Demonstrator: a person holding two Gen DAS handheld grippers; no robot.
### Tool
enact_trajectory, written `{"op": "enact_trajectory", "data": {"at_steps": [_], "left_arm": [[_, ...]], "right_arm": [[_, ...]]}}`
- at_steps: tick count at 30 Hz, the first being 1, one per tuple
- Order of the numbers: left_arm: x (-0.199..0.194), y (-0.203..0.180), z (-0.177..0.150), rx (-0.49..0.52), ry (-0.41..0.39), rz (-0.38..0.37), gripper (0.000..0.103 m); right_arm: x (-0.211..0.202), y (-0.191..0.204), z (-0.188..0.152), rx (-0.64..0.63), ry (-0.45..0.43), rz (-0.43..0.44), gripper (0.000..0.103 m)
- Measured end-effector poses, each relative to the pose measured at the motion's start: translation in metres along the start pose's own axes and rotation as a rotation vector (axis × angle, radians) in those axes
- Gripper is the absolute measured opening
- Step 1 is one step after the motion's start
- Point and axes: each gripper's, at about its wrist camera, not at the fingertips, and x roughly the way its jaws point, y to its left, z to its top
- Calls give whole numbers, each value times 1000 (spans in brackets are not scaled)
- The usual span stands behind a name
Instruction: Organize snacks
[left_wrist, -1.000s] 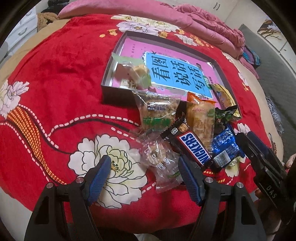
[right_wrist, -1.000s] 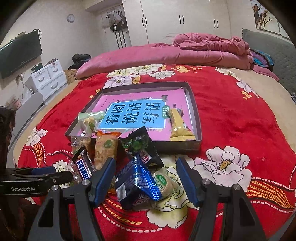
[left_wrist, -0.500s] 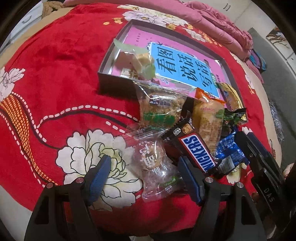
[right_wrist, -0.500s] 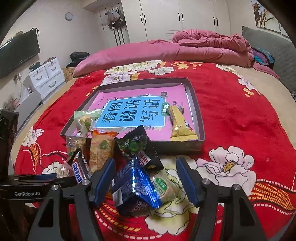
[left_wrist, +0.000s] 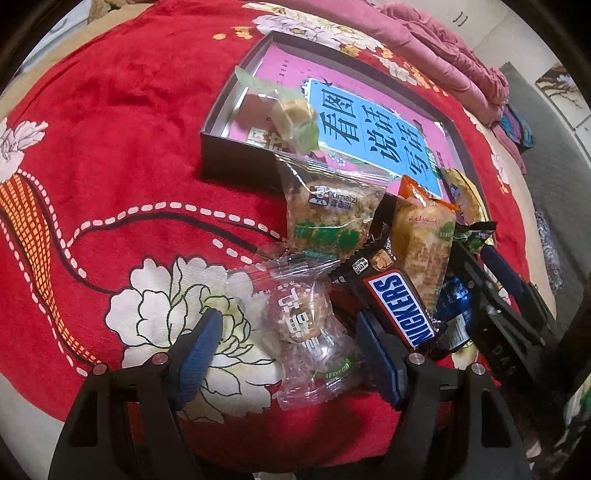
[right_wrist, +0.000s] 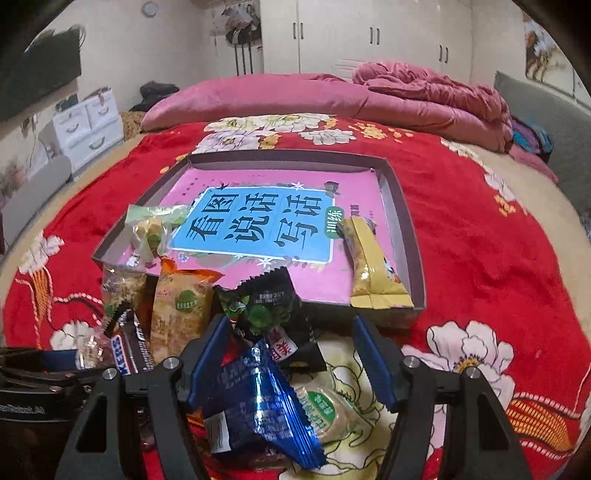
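A pile of wrapped snacks lies on the red flowered blanket in front of a grey tray (left_wrist: 236, 155) (right_wrist: 406, 229) lined with a pink book. My left gripper (left_wrist: 286, 343) is open, with a clear-wrapped pastry (left_wrist: 303, 321) lying between its fingers; a Snickers bar (left_wrist: 400, 306) rests against the right finger. My right gripper (right_wrist: 291, 354) is open over a blue foil pack (right_wrist: 258, 402), with a green-labelled round pastry (right_wrist: 325, 410) beside the pack. Inside the tray lie a green-wrapped sweet (right_wrist: 151, 229) and a yellow pack (right_wrist: 373, 266).
An oat bar in clear wrap (left_wrist: 328, 218), an orange pack (left_wrist: 421, 243) and a black-green pack (right_wrist: 266, 302) lean at the tray's near wall. A pink quilt (right_wrist: 424, 92) lies at the far side of the bed. White drawers (right_wrist: 88, 125) stand to the left.
Both grippers have come down closer to the pile. The clear-wrapped pastry now sits squarely between my left fingers, and the blue pack lies deeper between my right fingers.
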Motion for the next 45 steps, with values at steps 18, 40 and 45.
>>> {"op": "enact_trajectory", "data": {"at_steps": [18,40,45], "left_arm": [[1,2,1,-17,-3,6,46],[-38,11,-2,-15,-106,-61,37],[-46,10,-2,1,-137,-55,37]], "right_arm": [[-11,5,4,-58,-99,36,42],[-45,-48,3,207,-212,132,42],[-50,-50,3,218,-229,131,42]]}}
